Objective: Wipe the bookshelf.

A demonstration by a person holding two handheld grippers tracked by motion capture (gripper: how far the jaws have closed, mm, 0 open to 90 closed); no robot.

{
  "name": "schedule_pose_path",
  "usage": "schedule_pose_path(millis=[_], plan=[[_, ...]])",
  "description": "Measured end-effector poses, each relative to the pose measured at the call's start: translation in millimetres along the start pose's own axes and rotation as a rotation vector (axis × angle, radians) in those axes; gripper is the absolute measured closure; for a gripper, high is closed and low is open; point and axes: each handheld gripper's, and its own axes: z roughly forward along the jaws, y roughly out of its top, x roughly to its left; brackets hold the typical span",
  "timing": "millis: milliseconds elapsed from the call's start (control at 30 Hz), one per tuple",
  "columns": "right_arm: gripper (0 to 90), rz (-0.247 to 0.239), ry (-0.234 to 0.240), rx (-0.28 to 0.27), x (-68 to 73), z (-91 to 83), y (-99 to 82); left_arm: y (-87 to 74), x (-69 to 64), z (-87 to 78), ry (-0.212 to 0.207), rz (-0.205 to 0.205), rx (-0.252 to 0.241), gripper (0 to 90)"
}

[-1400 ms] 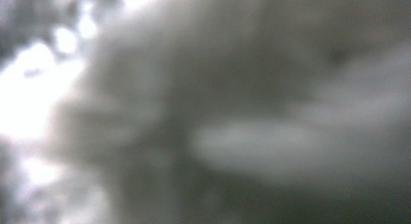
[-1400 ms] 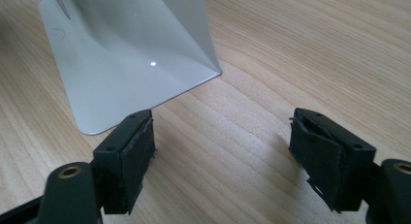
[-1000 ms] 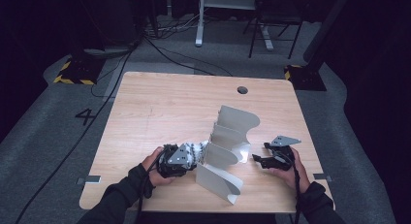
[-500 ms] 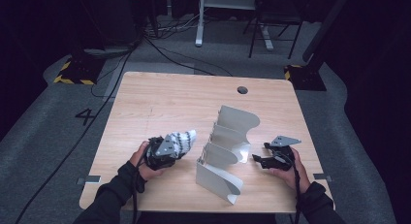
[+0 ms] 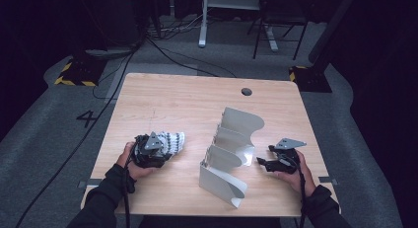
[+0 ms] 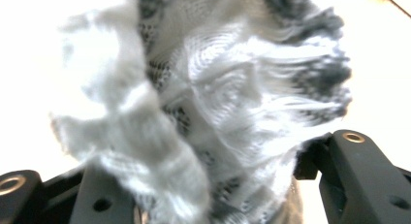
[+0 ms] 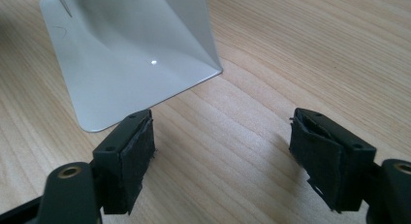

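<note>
A grey-and-white knitted cloth (image 5: 173, 139) lies bunched on the wooden table (image 5: 187, 99), left of a white metal rack (image 5: 231, 154) with curved dividers. My left gripper (image 5: 165, 146) sits at the cloth. In the left gripper view its jaws (image 6: 189, 170) have just been opening and stand apart, with the cloth (image 6: 218, 88) loose between them. My right gripper (image 5: 261, 163) rests on the table to the right of the rack, held by a hand. In the right gripper view it (image 7: 223, 156) is open with bare wood between the pads (image 7: 135, 156), and the rack's base plate (image 7: 131, 54) lies just ahead.
A round cable hole (image 5: 246, 92) sits near the table's far edge. Beyond the table are a chair (image 5: 276, 25), desk legs (image 5: 203, 20) and floor cables (image 5: 167, 55). Bare wood stretches over the far half of the table.
My left gripper has carried the cloth leftward, away from the rack's dividers, onto the bare wood. The right gripper and the rack have stayed put.
</note>
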Motion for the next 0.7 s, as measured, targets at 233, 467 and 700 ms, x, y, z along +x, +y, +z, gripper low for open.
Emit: schedule_pose_path(millis=[233,467,700], plan=[[27.9,-0.010,-0.022,0.029,-0.6,-4.9,1.4,3.5,0.4,-26.4,0.068,-0.012,-0.034,29.8],[27.4,-0.031,-0.036,0.028,1.3,-17.3,3.6,-5.3,-1.2,-56.3,0.108,-0.030,-0.070,22.0],[26.4,-0.063,-0.048,0.030,3.7,-27.4,3.4,-22.6,-3.1,-69.8,0.134,-0.042,-0.040,20.5]])
